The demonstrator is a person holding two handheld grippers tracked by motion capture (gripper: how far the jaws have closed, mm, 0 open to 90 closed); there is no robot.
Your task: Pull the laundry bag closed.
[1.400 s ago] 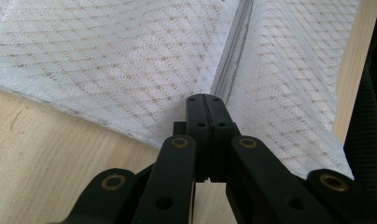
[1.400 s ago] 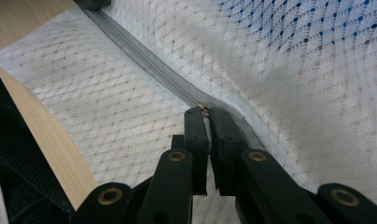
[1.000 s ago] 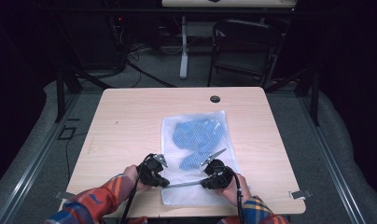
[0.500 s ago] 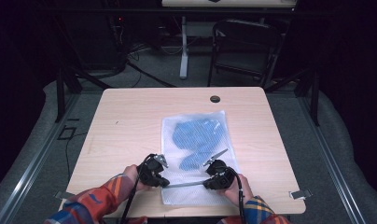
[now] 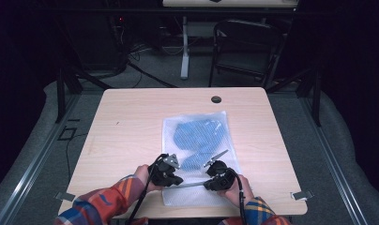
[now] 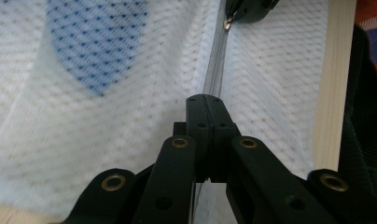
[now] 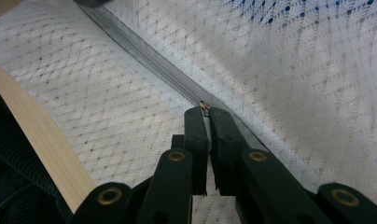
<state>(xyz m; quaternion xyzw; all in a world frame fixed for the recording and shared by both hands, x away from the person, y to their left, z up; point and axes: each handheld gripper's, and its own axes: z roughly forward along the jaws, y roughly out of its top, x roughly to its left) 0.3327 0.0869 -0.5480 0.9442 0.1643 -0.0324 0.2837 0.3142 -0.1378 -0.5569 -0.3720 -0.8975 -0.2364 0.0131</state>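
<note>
Two tongs work at the near edge of the desk [image 5: 131,122], one in each of the person's hands, and both are closed on the grey zipper [image 7: 144,56] of a white mesh laundry bag [image 5: 197,140] that lies flat on the wood. In the left gripper view we see the left tongs [image 6: 206,100] pinched tight on the zipper tape, jaws pressed together with no gap. In the right gripper view the right tongs [image 7: 205,112] clamp the small metal zipper pull [image 7: 204,106] between their tips. From the high view we place the left tongs [image 5: 176,178] and the right tongs [image 5: 208,183] just apart, with the zipper stretched between them across the bag's near end. A blue garment [image 5: 197,136] shows through the mesh in the bag's far half; we cannot make out what kind of garment it is. The bag's near edge is partly covered by the hands, and the plaid sleeves [image 5: 103,201] are cut off at the bottom of the high view. We cannot tell whether the zipper is open or closed along its length.
</note>
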